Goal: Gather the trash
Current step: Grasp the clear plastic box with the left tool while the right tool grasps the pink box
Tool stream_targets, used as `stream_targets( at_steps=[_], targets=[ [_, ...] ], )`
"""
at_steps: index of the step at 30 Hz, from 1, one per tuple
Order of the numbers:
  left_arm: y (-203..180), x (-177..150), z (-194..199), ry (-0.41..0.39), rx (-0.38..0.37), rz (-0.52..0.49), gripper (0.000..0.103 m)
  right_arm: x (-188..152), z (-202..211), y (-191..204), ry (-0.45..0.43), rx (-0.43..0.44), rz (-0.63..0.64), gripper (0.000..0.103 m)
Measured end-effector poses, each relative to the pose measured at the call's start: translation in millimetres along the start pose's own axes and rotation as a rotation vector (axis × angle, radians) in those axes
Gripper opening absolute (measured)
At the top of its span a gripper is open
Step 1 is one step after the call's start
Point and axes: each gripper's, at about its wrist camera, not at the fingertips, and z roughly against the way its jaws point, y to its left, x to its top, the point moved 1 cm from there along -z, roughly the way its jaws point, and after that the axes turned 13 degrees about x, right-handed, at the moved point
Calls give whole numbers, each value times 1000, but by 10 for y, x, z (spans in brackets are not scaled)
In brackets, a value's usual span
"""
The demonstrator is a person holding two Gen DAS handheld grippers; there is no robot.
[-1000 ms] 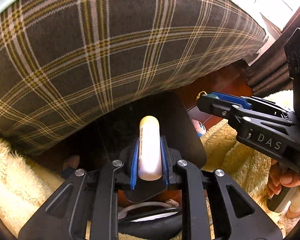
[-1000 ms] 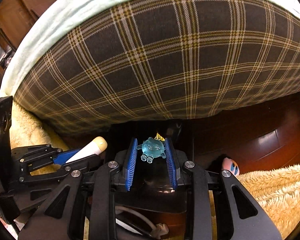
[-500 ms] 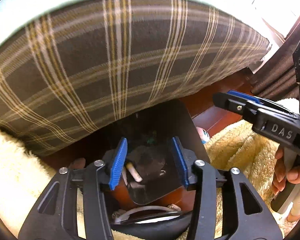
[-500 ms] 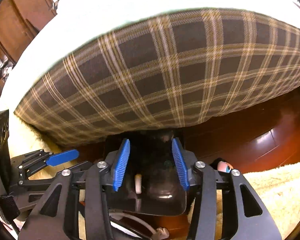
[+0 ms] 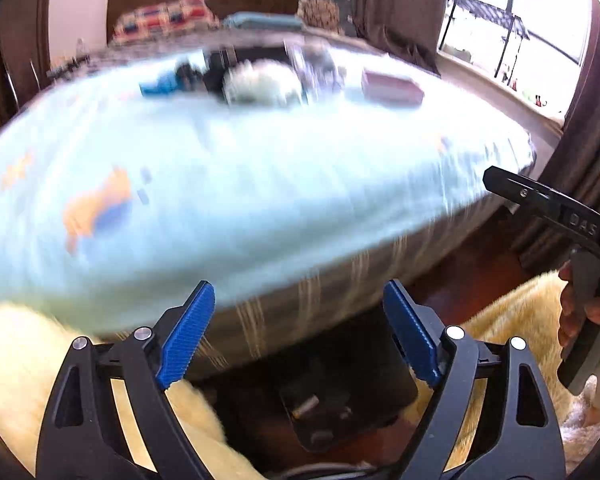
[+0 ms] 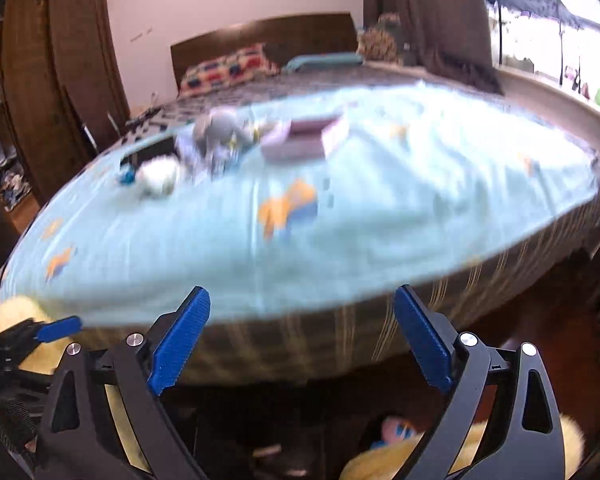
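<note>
Black plastic marks the bin (image 5: 340, 400) on the floor below both grippers, with dropped trash inside. The left gripper (image 5: 300, 344) and right gripper (image 6: 300, 348) have just been opening; both jaws gape wide and empty. Earlier they pinched a tube and a blue toy. Blurred views could spoil the next reach toward clutter on the bed (image 6: 340, 220).

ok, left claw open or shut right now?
Open. The left claw has just been opening; its blue pads stand wide apart with nothing between them, above the dark bin.
</note>
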Motion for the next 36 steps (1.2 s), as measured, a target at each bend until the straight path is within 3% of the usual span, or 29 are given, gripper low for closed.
stream_targets(
  at_steps=[4,13,19,28,34,36],
  targets=[
    [-35,242,18,-53,18,-22,83,315,-151,81,-24,-8,16,94],
    [-245,626,-383,-15,-46,-80,84,566,-918,152,31,-46,-21,94],
    [-334,773,-593,-5,-65,-99,75,711,-1299,146,59,-37,-69,94],
    [-448,1052,-822,11,-114,-104,66,965,-1718,25,102,-111,-122,94],
    [-570,1210,-988,14,-130,-119,52,1025,-1826,-54,122,-124,-118,94],
    [-591,1240,-1008,16,-130,-120,43,1039,-1837,-78,122,-130,-108,88]
  ],
)
